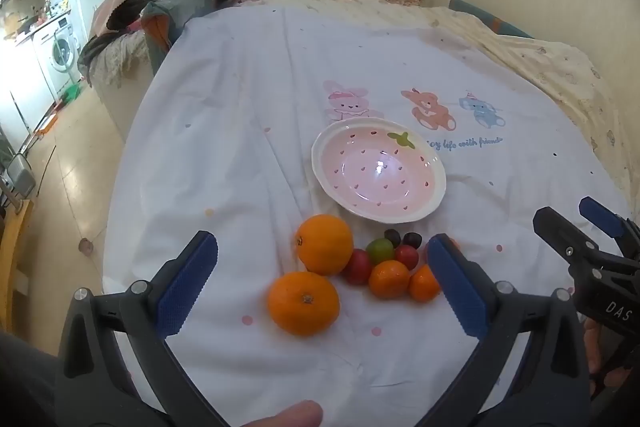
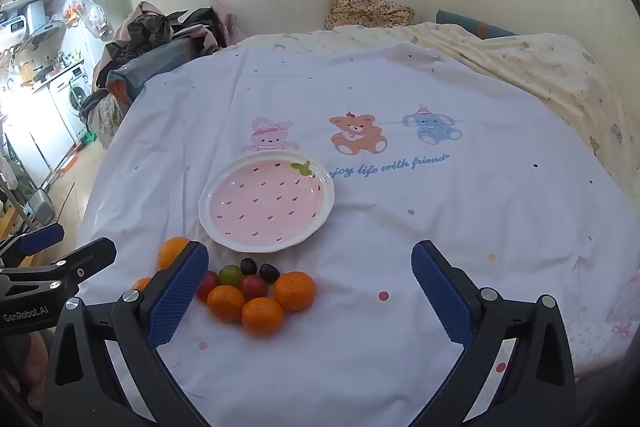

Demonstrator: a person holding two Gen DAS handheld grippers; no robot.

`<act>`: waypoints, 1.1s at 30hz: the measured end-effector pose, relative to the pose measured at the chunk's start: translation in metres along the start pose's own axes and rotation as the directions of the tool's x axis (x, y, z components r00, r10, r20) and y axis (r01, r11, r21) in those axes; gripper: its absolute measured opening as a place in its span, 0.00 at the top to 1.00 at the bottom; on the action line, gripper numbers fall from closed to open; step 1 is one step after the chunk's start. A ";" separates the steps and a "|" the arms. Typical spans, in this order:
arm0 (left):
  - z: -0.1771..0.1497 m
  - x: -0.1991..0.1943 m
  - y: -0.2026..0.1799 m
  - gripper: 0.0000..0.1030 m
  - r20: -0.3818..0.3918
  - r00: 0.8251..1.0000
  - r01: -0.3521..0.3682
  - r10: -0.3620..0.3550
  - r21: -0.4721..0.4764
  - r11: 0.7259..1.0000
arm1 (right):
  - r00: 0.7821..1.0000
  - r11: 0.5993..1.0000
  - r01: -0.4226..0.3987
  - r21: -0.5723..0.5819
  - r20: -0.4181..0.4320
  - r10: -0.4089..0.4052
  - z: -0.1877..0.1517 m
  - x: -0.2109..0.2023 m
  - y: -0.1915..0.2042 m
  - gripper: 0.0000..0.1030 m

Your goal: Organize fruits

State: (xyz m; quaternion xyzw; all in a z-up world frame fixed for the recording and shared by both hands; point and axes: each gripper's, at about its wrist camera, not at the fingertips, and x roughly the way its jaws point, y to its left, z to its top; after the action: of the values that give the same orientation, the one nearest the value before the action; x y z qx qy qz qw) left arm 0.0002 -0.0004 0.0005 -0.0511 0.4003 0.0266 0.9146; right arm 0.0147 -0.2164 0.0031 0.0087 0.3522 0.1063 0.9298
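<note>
Both grippers over a bed covered with a white sheet (image 2: 400, 227) printed with cartoon animals and blue lettering.

Left gripper (image 1: 322, 277): jaws spread wide, nothing between the blue pads, pointing down at the fruit pile. Fingertip of the holding hand (image 1: 288, 415) visible at the bottom edge of the left wrist view.

Right gripper (image 2: 310, 291): jaws also spread wide, holding nothing, angled down over the sheet. Left pad in front of part of the pile in the right wrist view.

Pink strawberry-pattern bowl (image 1: 380, 171) with white rim, upright on the sheet, empty, just beyond the fruit. Printed pink rabbit just behind it.

Fruit all on the sheet, in one cluster on the near side of the bowl, none in the bowl:
- two large oranges (image 1: 303, 303) on the left of the cluster, touching each other
- three small mandarins (image 2: 262, 315) on the near and right side, close together
- green grape-sized fruit (image 1: 380, 250) in the middle
- two red small fruits (image 2: 253, 286) beside the green one
- two dark small fruits (image 2: 269, 271) nearest the bowl rim

Background: yellowish patterned blanket (image 2: 540, 67) at the far right of the bed, heap of clothes (image 2: 160, 27) at far left, washing machine (image 1: 60, 51) beyond, by the kitchen counter.
</note>
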 end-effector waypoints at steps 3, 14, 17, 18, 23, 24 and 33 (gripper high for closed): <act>0.000 -0.001 -0.001 0.00 0.014 1.000 -0.005 0.005 0.007 1.000 | 1.000 1.000 0.001 -0.002 -0.006 -0.001 0.000 0.000 0.000 0.00; 0.000 -0.001 -0.001 0.00 0.006 1.000 0.005 -0.005 -0.003 1.000 | 1.000 1.000 -0.001 0.000 -0.008 0.001 0.000 0.000 -0.001 0.00; 0.000 -0.001 -0.001 0.00 0.007 1.000 0.003 -0.003 -0.003 1.000 | 1.000 1.000 -0.001 -0.001 -0.008 0.001 0.000 0.000 -0.001 0.00; 0.000 -0.001 -0.001 0.00 0.007 1.000 0.004 -0.004 -0.003 1.000 | 1.000 1.000 0.000 0.001 -0.008 0.000 0.000 0.000 -0.001 0.00; 0.000 -0.001 0.000 0.00 0.006 1.000 0.005 -0.005 -0.003 1.000 | 1.000 1.000 0.000 0.001 -0.008 0.000 0.000 0.000 -0.001 0.00; 0.000 -0.001 0.000 0.00 0.005 1.000 0.005 -0.005 -0.003 1.000 | 1.000 1.000 0.001 0.001 -0.008 -0.001 0.000 0.000 -0.001 0.00; -0.005 0.003 -0.002 0.00 0.001 1.000 0.006 -0.006 -0.001 1.000 | 1.000 1.000 0.004 -0.001 -0.009 -0.004 0.000 0.002 -0.001 0.00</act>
State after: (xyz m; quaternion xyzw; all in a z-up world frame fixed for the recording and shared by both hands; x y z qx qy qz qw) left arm -0.0012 -0.0027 -0.0044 -0.0529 0.3999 0.0243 0.9147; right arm 0.0166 -0.2172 0.0022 0.0069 0.3566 0.1046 0.9284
